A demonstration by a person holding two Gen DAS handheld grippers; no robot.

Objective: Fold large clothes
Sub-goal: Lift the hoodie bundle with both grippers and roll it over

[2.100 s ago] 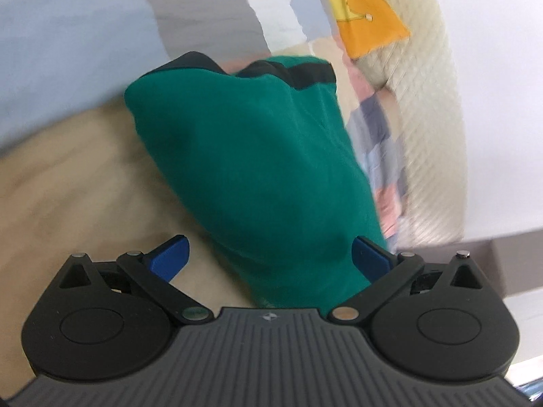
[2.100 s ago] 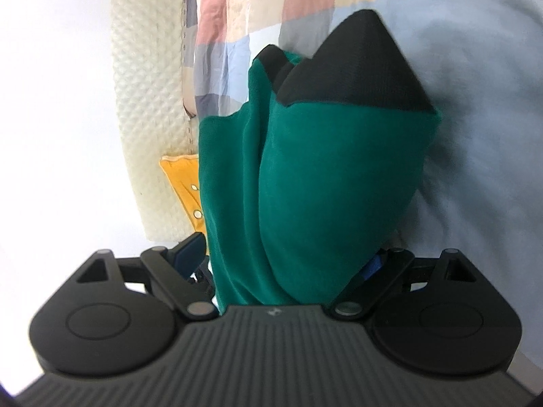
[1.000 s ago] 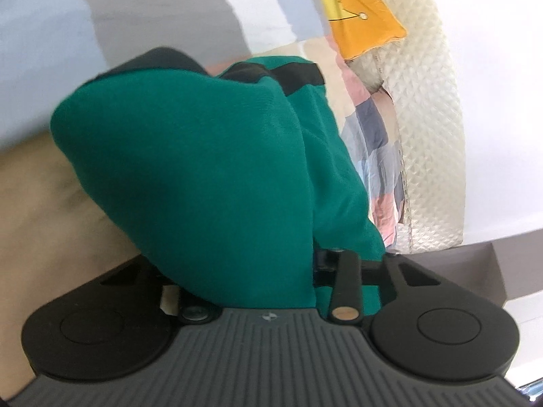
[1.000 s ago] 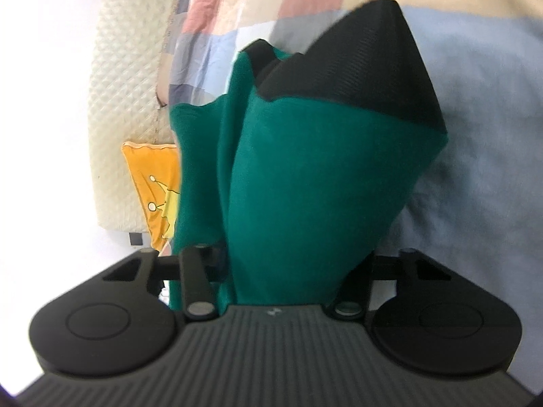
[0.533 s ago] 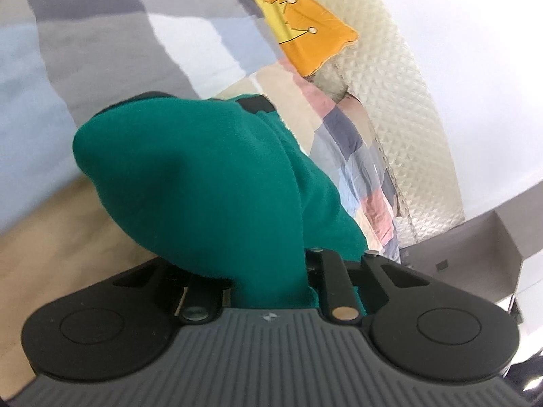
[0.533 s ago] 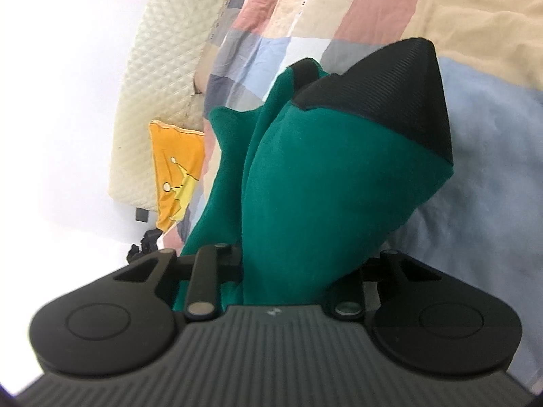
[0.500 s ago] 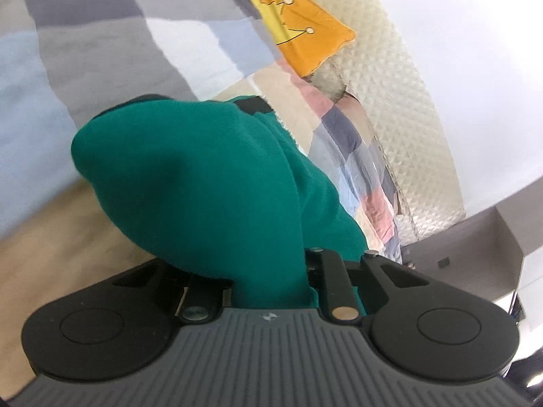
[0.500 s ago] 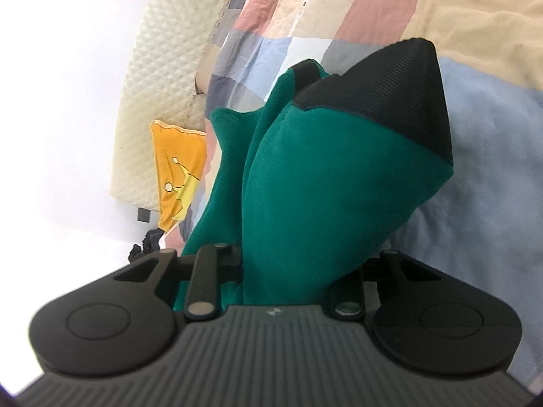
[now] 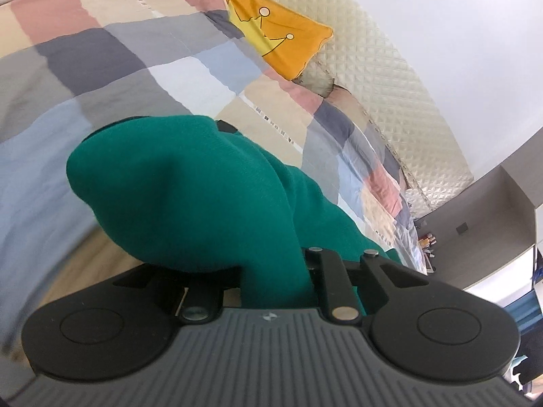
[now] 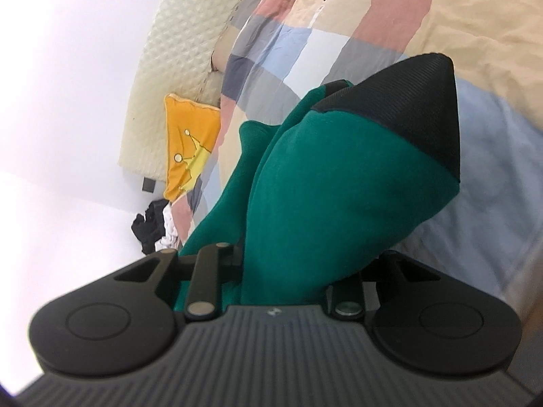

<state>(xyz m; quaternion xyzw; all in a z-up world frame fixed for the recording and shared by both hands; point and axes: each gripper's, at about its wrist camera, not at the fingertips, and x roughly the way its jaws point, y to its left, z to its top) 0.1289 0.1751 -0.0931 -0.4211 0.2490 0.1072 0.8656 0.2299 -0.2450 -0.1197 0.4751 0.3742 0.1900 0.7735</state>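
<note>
- Both hand-held grippers have risen since the earlier frames, carrying the green garment (image 9: 203,196) up off the patchwork bed cover (image 9: 112,57), so more of the bed, the orange pillow (image 9: 281,44) and the quilted headboard (image 9: 383,78) now shows.
- Their jaws have just been closing, with the cloth between them.
- Judged from this, the step in hand is lifting one edge to fold it over; it will go best if both hands rise evenly, keep the edge taut between them and lay it down square.
- The left hand-held gripper (image 9: 275,281) is clenched on a bunch of green fabric, nearly closed, and cloth drapes over its left finger.
- The right hand-held gripper (image 10: 285,281) grips a thicker bunch of the garment, jaws somewhat wider; the black trim (image 10: 417,101) hangs beyond it above the bed.
</note>
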